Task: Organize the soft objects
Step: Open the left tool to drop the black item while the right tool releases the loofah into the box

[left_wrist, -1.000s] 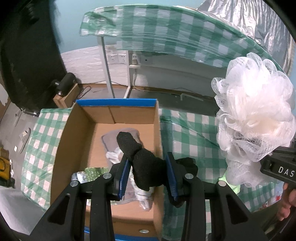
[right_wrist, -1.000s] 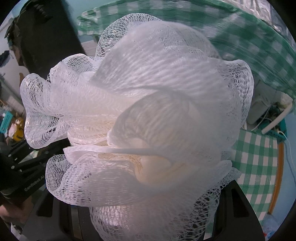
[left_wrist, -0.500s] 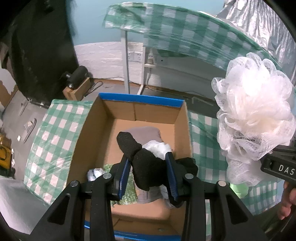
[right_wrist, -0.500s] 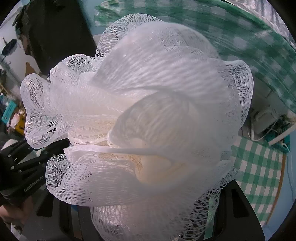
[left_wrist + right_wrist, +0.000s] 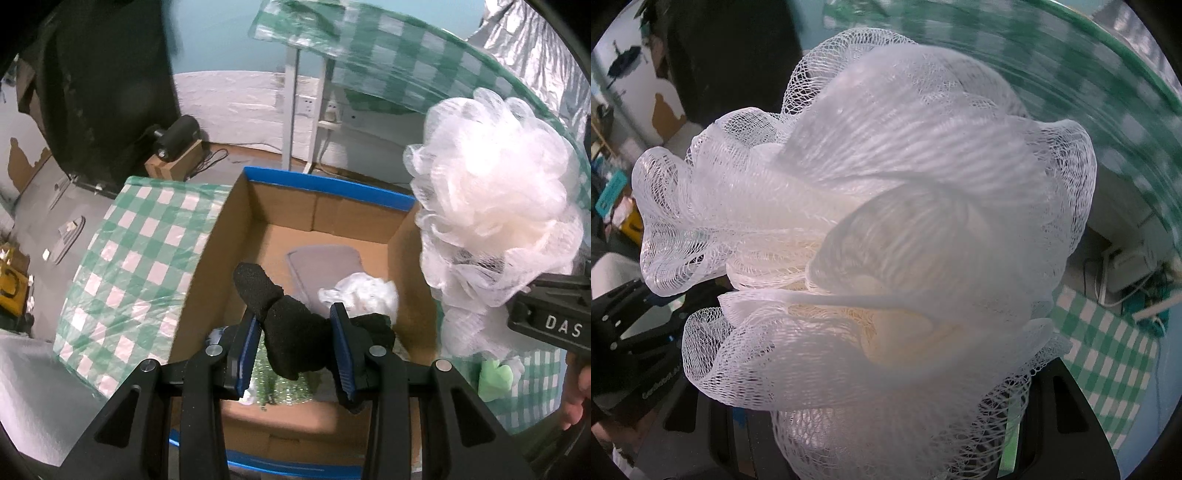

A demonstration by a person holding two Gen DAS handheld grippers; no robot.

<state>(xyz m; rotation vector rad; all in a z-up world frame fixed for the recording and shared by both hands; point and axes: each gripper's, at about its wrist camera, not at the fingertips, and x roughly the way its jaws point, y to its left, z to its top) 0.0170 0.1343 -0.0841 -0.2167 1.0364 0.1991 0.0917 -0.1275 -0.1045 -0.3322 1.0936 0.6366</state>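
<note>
The left gripper [image 5: 295,347] is clamped on a black sock [image 5: 291,332] above the cardboard box [image 5: 221,240]. The right gripper [image 5: 886,435] grips a white mesh bath puff [image 5: 879,240], held above the box's right wall.

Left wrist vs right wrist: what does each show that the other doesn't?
Left wrist only: left tool shut on the black sock above the cardboard box, which holds a grey pad.
Right wrist only: cables and a white device on the floor.
Both: the white mesh loofah and the green checked tablecloth.
</note>
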